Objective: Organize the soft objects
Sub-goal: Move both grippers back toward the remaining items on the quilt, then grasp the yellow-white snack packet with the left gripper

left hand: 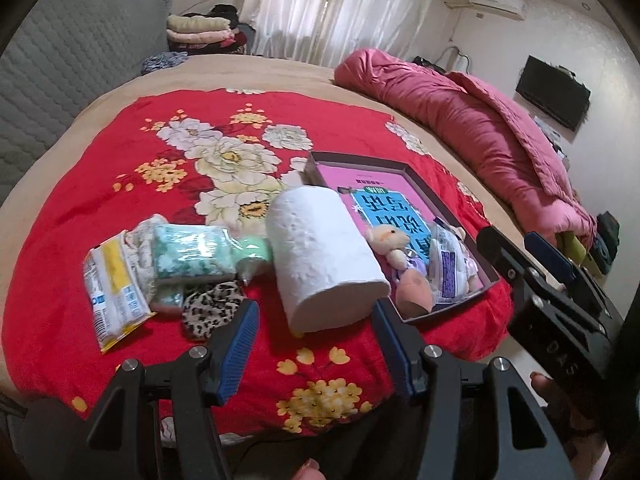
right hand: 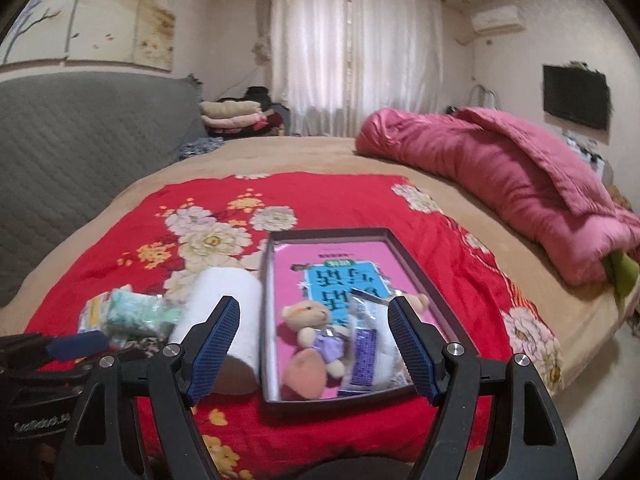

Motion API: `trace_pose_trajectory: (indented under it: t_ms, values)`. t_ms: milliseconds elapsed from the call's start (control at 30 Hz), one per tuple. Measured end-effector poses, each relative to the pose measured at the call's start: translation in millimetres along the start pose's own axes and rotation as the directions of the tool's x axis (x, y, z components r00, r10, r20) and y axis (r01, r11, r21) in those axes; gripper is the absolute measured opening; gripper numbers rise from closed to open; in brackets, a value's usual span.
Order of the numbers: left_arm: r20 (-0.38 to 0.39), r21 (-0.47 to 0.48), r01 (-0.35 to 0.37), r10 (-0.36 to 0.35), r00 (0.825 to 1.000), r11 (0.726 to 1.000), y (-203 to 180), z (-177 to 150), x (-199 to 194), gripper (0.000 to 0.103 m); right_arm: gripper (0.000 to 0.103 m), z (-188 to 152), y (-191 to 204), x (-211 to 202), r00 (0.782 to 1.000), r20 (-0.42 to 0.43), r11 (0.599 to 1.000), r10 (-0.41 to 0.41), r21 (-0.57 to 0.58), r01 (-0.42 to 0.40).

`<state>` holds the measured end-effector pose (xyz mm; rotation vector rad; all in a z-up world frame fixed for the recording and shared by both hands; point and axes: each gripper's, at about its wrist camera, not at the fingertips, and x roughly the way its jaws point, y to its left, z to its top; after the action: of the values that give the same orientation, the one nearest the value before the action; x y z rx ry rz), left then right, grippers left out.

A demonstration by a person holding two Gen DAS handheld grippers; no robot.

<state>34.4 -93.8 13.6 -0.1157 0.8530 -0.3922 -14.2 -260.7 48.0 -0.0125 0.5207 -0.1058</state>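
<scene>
On a bed (right hand: 320,156) with a tan cover, a red blanket (left hand: 120,220) printed with white and yellow flowers carries the soft things, with a rolled pink quilt (right hand: 520,184) along the far right edge, a grey quilted headboard (right hand: 80,128) to the left, folded clothes (right hand: 236,114) in the corner, white curtains (right hand: 356,52), a wall air conditioner (right hand: 496,18) and a dark screen (right hand: 576,96) beyond. The left gripper (left hand: 316,340) points down at the blanket with its blue-padded jaws wide and empty, just before a lying roll of toilet paper (left hand: 324,256). The right gripper (right hand: 314,344) hangs over the near end of a shallow dark box (right hand: 408,256), jaws likewise wide, nothing between them. Inside the box, on a pink and blue printed sheet, lie a small teddy bear (right hand: 312,328), a peach-coloured plush (right hand: 304,372) and a clear packet with a purple label (right hand: 364,352). Left of the roll sit a green patterned tissue pack (left hand: 192,252), a yellow-and-white packet (left hand: 112,288) and a leopard-print piece (left hand: 212,304). The writing on the sheet is upside down and unreadable.
</scene>
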Motion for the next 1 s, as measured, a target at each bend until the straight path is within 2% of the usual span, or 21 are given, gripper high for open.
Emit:
trace_pose_trajectory:
  t_ms: [333,533,800,1000]
  values:
    - [0.018,-0.059,-0.015,0.016,1.000,0.998,25,2,-13,0.058,0.078,3,30,-4,0.997,-0.017,0.996,0.077,-0.050,-0.078]
    - [0.010,-0.126,-0.046,0.047,0.999,0.991,55,1,-16,0.058,0.078,0,52,-5,0.993,-0.027,0.986,0.117,-0.115,-0.120]
    - [-0.025,-0.282,-0.094,0.090,0.996,0.955,118,-6,-15,0.058,0.078,-6,85,0,0.984,-0.046,0.961,0.170,-0.215,-0.176]
    - [-0.058,-0.366,-0.100,0.085,0.995,0.925,154,-10,-4,0.058,0.078,-9,107,11,0.976,-0.071,0.938,0.207,-0.270,-0.218]
